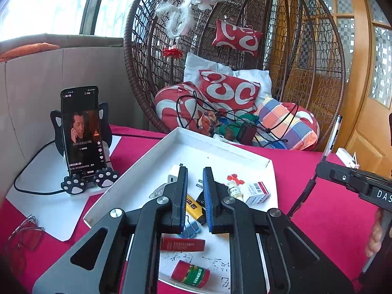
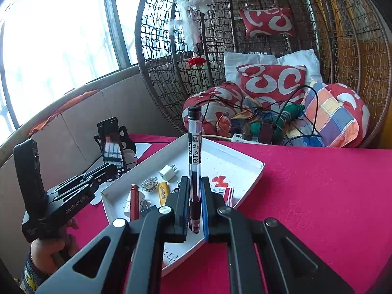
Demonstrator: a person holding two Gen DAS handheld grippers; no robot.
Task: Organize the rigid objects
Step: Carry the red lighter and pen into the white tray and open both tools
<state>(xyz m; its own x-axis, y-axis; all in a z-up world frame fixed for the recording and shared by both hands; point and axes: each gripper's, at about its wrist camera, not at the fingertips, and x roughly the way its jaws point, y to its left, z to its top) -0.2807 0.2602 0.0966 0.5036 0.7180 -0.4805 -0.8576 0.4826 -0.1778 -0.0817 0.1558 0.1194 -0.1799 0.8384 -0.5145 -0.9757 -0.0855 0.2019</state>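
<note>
Covering the tabletop (image 2: 306, 183) is a magenta cloth, and a shallow white tray (image 1: 220, 144) lies on it toward the far edge, one corner pointing at a wicker egg chair (image 2: 343, 61) piled with red-and-white cushions. Bright windows curve round the far left of the room.

The right gripper (image 2: 195, 196) pinches a clear gel pen (image 2: 194, 147) upright between its blue pads, above the tray's near right edge. The left gripper (image 1: 195, 191) has its fingers drawn close together with nothing between them, hovering over the tray's near half.

Only the left wrist view shows a small bottle (image 1: 234, 189), a red-and-white box (image 1: 256, 192), a red-and-green tube (image 1: 191, 274) near the tray's near edge and spectacles (image 1: 23, 237) at the tabletop's near left corner. Its phone (image 1: 82, 132) on a paw-footed stand faces the lens squarely. Only the right wrist view shows a power strip (image 2: 241, 138) beyond the tabletop's far edge, and the person's hand (image 2: 52, 247) gripping the left tool's handle.
</note>
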